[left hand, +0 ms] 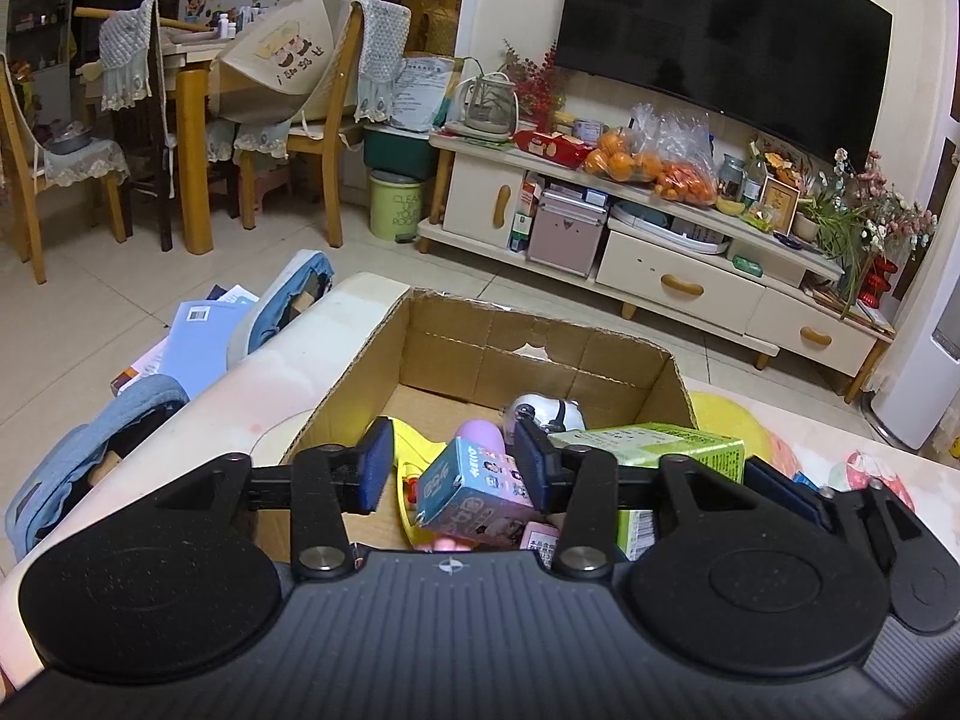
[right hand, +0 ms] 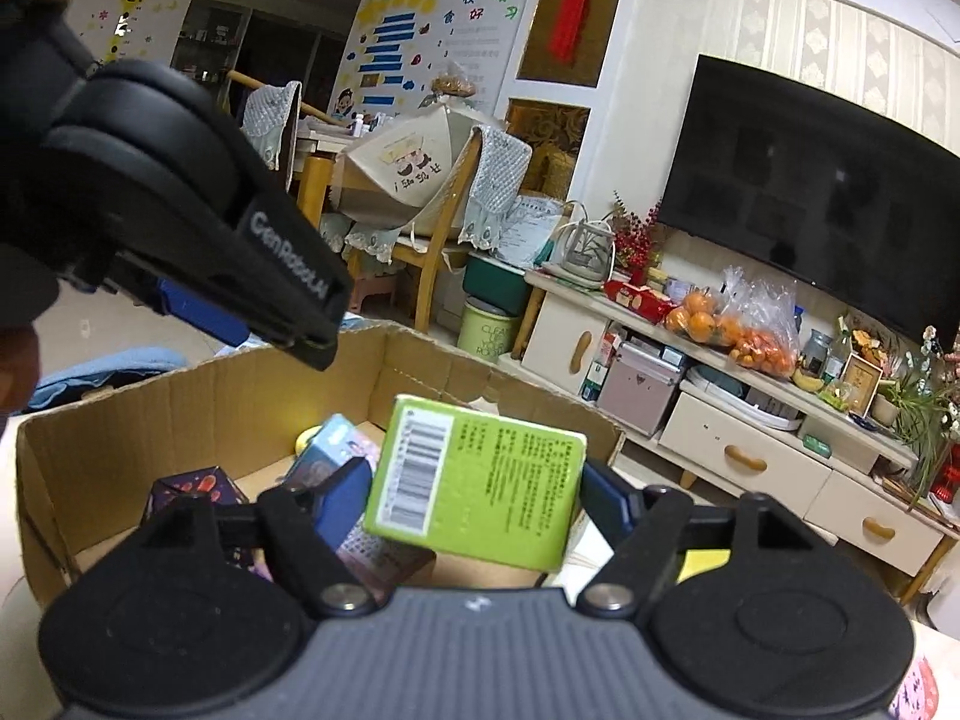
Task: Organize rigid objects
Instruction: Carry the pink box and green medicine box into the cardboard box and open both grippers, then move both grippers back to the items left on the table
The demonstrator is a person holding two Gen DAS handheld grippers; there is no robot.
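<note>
An open cardboard carton (left hand: 540, 354) (right hand: 198, 396) stands on the table and holds several items. My left gripper (left hand: 454, 462) (right hand: 270, 330) hangs open over the carton's near side. A small blue-and-pink box (left hand: 474, 492) (right hand: 336, 444) lies tilted below its pads, with a clear gap on the left. My right gripper (right hand: 480, 492) is open around a green box (right hand: 480, 480) (left hand: 648, 447), which sits tilted and slightly blurred between the pads. A white round toy (left hand: 543, 411), a pink cylinder (left hand: 480, 435) and a dark purple box (right hand: 192, 489) also lie inside.
The carton sits on a pale table (left hand: 252, 408) with a yellow disc (left hand: 726, 420) to its right. Books (left hand: 198, 342) and blue cushions lie on the floor at the left. A TV cabinet (left hand: 690, 276) and wooden dining chairs (left hand: 336, 138) stand across the room.
</note>
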